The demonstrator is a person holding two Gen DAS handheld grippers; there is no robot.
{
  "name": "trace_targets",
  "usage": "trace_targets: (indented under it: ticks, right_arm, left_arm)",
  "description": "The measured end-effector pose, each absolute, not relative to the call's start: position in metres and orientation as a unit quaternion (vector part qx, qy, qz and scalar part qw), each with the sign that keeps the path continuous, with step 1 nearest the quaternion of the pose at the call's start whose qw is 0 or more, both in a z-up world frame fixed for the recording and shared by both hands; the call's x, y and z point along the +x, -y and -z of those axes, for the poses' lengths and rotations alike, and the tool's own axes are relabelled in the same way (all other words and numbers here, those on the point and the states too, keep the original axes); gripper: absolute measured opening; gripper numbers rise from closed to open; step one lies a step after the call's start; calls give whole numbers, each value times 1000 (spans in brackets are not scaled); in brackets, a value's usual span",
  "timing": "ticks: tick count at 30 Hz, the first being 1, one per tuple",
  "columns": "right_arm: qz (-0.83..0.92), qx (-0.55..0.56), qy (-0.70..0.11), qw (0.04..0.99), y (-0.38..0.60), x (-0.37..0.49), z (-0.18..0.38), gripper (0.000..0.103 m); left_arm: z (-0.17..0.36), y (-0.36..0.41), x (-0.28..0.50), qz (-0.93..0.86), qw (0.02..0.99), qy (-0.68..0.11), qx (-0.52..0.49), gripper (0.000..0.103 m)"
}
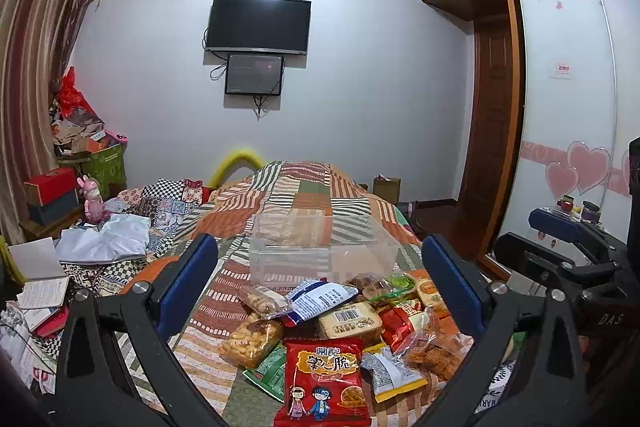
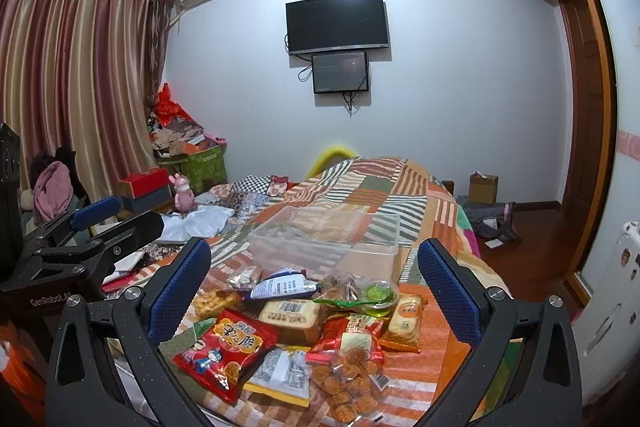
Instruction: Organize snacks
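Both tools hang over the near end of the bed with nothing in them. The left gripper (image 1: pixel 320 291) has its blue-padded fingers spread wide, the snack pile showing in the gap between them; the right gripper (image 2: pixel 316 291) is spread just as wide over the same heap, and each is aimed level along the bed toward the far wall.

The snack pile (image 1: pixel 344 331) lies on the patchwork quilt (image 1: pixel 304 187), packets overlapping one another. Nearest is a red packet (image 1: pixel 322 383) with two cartoon children, touching a clear bag of golden puffs (image 1: pixel 250 343) on its left. Just behind the heap stands a clear plastic box (image 1: pixel 320 247), upright and with nothing in it that I can see.

The right wrist view alone shows a small green jelly cup (image 2: pixel 378 297) sitting plainly atop the pile, and the left tool off at its left edge. The left wrist view alone shows the heart-patterned wardrobe door (image 1: pixel 568 107), with the right tool in front of it.
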State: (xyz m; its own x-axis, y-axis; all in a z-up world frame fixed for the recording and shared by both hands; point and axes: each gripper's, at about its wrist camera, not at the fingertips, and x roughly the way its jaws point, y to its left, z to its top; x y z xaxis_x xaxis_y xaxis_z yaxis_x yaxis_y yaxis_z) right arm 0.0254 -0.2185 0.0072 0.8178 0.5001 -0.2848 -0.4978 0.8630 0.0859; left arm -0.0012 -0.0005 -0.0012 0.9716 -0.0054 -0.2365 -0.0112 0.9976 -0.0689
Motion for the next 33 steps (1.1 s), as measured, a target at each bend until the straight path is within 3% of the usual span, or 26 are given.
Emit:
trace_targets:
  ticks: [33]
  right_arm:
    - [-265,6,-150,952,214,22,-8,103]
  left_arm:
    - [1,3,-2,-2,992,-119,-34,103]
